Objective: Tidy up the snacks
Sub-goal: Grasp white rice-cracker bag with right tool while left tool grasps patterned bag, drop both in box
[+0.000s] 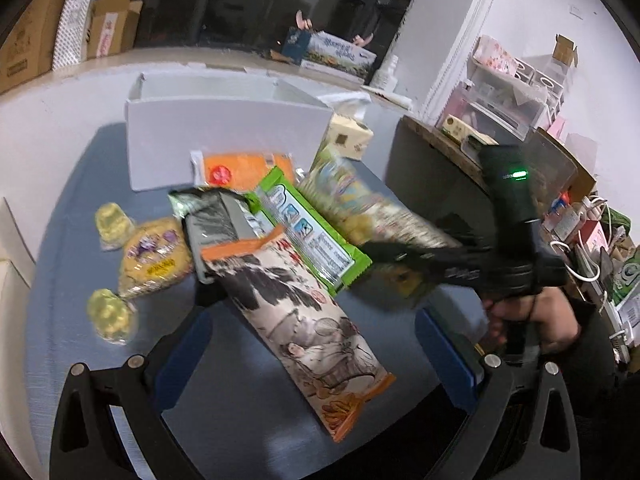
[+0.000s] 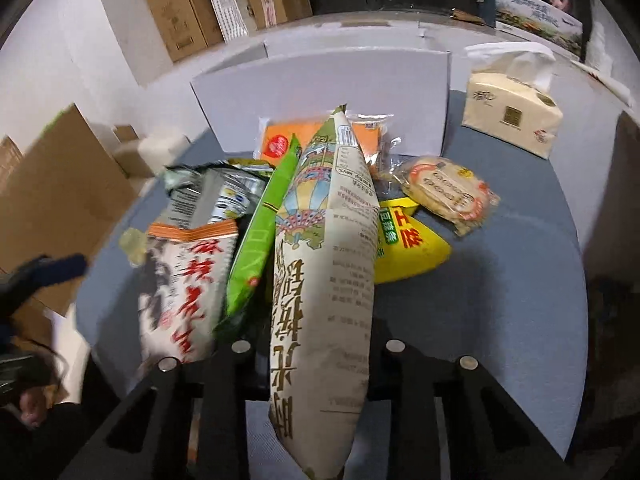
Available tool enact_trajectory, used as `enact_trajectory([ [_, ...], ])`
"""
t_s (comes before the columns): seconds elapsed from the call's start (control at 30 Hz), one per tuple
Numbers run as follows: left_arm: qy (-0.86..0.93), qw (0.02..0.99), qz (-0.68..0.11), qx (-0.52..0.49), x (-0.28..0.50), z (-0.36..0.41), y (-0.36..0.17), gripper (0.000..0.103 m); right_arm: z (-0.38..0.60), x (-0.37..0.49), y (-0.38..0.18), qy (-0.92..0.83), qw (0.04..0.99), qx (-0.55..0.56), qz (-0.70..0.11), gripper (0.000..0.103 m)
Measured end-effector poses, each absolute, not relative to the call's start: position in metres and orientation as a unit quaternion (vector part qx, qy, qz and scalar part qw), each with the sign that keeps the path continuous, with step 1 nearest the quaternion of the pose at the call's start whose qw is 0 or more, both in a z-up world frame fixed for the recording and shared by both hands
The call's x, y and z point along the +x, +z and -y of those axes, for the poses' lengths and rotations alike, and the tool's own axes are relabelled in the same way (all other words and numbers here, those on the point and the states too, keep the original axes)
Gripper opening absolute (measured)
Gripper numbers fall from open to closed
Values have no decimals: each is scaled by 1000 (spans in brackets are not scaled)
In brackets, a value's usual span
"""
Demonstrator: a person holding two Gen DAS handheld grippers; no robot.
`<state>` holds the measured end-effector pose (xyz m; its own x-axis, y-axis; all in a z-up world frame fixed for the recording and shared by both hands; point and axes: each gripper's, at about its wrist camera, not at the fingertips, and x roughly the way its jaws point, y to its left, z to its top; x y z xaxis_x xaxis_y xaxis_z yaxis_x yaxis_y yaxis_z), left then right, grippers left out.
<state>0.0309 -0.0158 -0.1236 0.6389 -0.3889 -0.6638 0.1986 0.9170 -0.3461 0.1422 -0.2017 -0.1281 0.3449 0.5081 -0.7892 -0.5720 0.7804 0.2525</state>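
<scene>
A pile of snack bags lies on the grey-blue table (image 1: 248, 432) in front of an open white box (image 1: 224, 136). My right gripper (image 2: 316, 364) is shut on a tall cream snack bag (image 2: 324, 280), which also shows in the left wrist view (image 1: 360, 200). My left gripper (image 1: 316, 344) is open, with an orange-trimmed ink-print bag (image 1: 304, 320) lying between its fingers. A green bag (image 1: 312, 236), an orange packet (image 1: 244, 168), a dark foil bag (image 1: 212, 220) and yellow cookie packs (image 1: 156, 260) lie around. The right gripper shows in the left wrist view (image 1: 384, 256).
A tissue pack (image 2: 512, 116) stands at the table's back right. A yellow bag (image 2: 408, 248) and a round cracker pack (image 2: 448, 192) lie right of the pile. Cardboard boxes (image 2: 180, 12) line the back wall. Cluttered shelves (image 1: 512, 96) stand at the right.
</scene>
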Motion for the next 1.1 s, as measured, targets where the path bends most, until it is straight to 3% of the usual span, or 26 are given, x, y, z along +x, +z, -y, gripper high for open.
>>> enact_trajectory([
  [0.27, -169, 858, -455, -166, 63, 19, -165, 102, 259, 102, -80, 331, 849, 39, -411, 31],
  [0.43, -166, 838, -473, -215, 78, 11, -184, 93, 277, 84, -66, 333, 857, 51, -390, 31],
  [0.53, -176, 834, -478, -214, 85, 16, -185, 67, 275, 82, -71, 336, 855, 55, -392, 31],
  [0.57, -182, 832, -476, -219, 85, 18, -185, 54, 273, 82, -74, 337, 853, 56, -394, 31],
  [0.7, -184, 853, -449, -190, 73, 24, -175, 40, 265, 82, -83, 345, 846, 59, -401, 31],
  [0.93, -185, 911, -346, -130, 35, 19, -102, 38, 258, 84, -85, 351, 845, 61, -398, 31],
  [1.1, -156, 943, -276, -100, 62, -8, -48, 38, 241, 107, -62, 362, 856, 56, -364, 31],
])
